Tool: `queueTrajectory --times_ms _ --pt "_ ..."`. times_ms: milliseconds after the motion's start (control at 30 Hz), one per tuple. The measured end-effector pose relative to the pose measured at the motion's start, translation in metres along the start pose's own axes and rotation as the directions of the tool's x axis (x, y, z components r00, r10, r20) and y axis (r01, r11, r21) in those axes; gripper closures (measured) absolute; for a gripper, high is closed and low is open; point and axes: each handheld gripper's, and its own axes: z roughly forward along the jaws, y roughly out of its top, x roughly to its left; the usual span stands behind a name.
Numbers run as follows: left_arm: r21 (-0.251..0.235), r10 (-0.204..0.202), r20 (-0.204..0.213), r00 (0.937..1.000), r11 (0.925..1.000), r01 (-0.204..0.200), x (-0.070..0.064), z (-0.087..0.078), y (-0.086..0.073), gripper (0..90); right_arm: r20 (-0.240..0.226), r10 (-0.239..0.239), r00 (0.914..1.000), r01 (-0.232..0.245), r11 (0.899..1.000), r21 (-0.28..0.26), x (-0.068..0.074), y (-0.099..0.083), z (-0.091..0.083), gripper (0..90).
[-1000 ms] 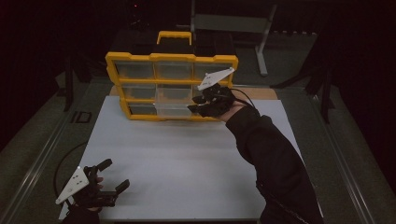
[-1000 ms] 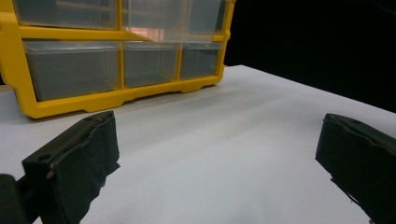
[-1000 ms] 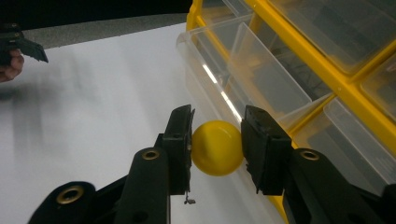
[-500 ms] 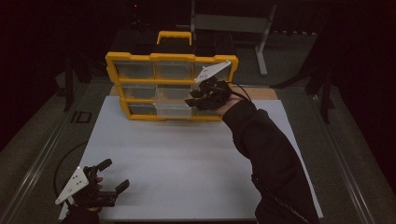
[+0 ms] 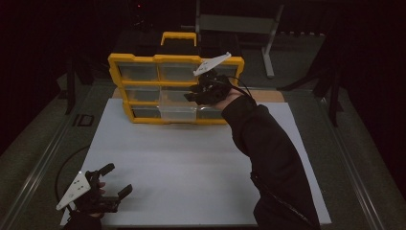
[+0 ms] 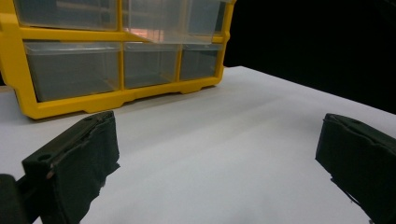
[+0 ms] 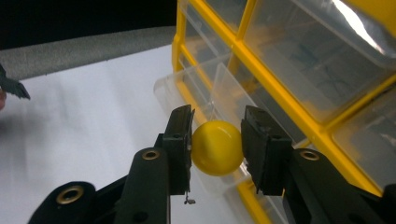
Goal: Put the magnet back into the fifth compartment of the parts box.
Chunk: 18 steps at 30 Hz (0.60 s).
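Observation:
A yellow organizer with clear plastic drawers stands at the far side of the white tabletop. Its lower middle drawer is pulled out. My right gripper hovers in front of the organizer above that drawer, shut on a small yellow ball. In the right gripper view the ball sits between the jaws of the right gripper, with the open drawer and the organizer's frame just beyond. My left gripper rests open and empty at the near left corner; the left gripper faces the organizer.
The white board's front edge runs close to the left hand. Grey floor surrounds the board. A metal stand sits behind the organizer in the dark. A black cable loops off the board's near left.
The right gripper with the ball has moved a little left and farther in, toward the organizer's middle. The left gripper has stayed put.

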Motion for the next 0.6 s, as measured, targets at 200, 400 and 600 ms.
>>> queueTrajectory --times_ms 200,400,600 --pt "-0.001 0.000 -0.001 1.0000 1.0000 0.000 0.001 -0.001 0.000 0.0 0.007 0.000 1.0000 0.000 1.000 0.010 -0.004 0.008 0.009 63.9" --pt "-0.001 -0.001 0.003 1.0000 1.0000 0.001 0.000 -0.001 0.000 0.0 0.001 0.016 0.9999 -0.016 1.000 0.007 -0.007 0.012 0.016 63.9" --pt "-0.004 -0.001 0.002 1.0000 1.0000 0.001 0.000 -0.001 0.000 0.0 -0.005 0.025 0.9997 -0.025 1.000 0.013 -0.011 0.016 0.027 63.9"
